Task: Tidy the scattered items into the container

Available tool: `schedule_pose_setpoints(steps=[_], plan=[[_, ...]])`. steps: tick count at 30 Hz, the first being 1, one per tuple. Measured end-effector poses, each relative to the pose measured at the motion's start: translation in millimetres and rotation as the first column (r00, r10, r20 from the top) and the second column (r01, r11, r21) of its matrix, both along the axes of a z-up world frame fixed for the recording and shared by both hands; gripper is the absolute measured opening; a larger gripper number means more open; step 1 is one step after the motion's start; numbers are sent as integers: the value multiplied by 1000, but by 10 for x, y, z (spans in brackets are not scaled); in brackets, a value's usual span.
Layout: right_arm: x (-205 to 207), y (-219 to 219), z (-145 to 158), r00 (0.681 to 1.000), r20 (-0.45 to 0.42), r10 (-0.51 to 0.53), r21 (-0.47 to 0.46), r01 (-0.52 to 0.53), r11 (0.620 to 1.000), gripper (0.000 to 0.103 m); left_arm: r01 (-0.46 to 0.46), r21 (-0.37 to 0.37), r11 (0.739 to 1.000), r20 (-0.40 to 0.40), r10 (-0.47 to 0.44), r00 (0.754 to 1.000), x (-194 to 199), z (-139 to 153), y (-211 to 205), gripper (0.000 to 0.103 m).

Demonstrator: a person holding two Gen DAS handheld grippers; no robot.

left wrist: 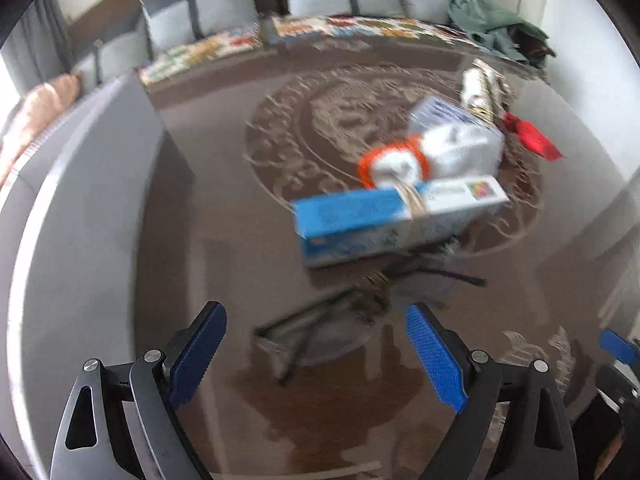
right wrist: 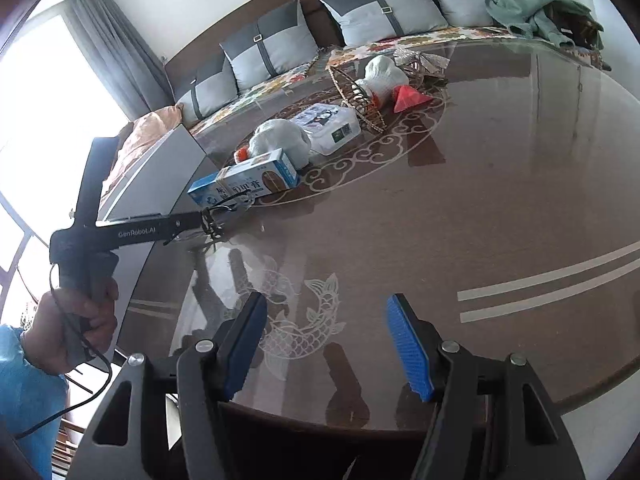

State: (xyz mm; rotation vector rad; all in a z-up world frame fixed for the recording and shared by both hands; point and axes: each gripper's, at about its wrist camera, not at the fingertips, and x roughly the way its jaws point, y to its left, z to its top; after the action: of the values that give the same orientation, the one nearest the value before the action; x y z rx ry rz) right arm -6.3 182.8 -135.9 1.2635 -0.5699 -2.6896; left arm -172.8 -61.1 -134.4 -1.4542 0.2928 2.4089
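Right wrist view: "GenRobot.AI" is printed on the left gripper (right wrist: pixel 212 222), whose spread cannot be told here; the right gripper (right wrist: pixel 326 344) is held spread above the table (right wrist: pixel 480 208).

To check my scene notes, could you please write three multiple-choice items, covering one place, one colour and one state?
1. Where do the glasses lie?
A on the sofa
B on the table, between the left gripper and the blue box
C inside the box

2. What colour are the pads on the right gripper fingers?
A red
B green
C blue

3. The right gripper is:
A open and empty
B shut on the box
C shut on the glasses

Answers: B, they lie on the table before the left gripper; C, the pads show blue; A, its fingers stand apart with nothing between.
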Motion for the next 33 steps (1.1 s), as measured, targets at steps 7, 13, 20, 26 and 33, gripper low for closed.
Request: schedule_pose_setpoints(steps=[7, 13, 20, 26, 33], plan=[[-59, 10, -79, 1000, 22, -12, -2, 12, 1000, 64, 127, 200, 972, 75, -145, 987, 314, 14, 190, 92], [-43, 38, -94, 999, 20, -32, -9, 32, 999, 64, 186, 289, 939, 68, -214, 975, 602, 160, 330, 92], [-29, 81, -121, 998, 30, -62, -20, 63, 998, 64, 180, 362, 914, 111, -235, 966, 697, 136, 378, 92], [-15, 114, -110, 997, 20, -79, -22, 79, 997, 64, 113, 304, 946, 2, -119, 993, 674, 333, 257, 92], [-27, 87, -134, 997, 32, -74, -13, 74, 997, 64, -61, 121, 991, -60, 69, 996, 437, 244, 93, 92]])
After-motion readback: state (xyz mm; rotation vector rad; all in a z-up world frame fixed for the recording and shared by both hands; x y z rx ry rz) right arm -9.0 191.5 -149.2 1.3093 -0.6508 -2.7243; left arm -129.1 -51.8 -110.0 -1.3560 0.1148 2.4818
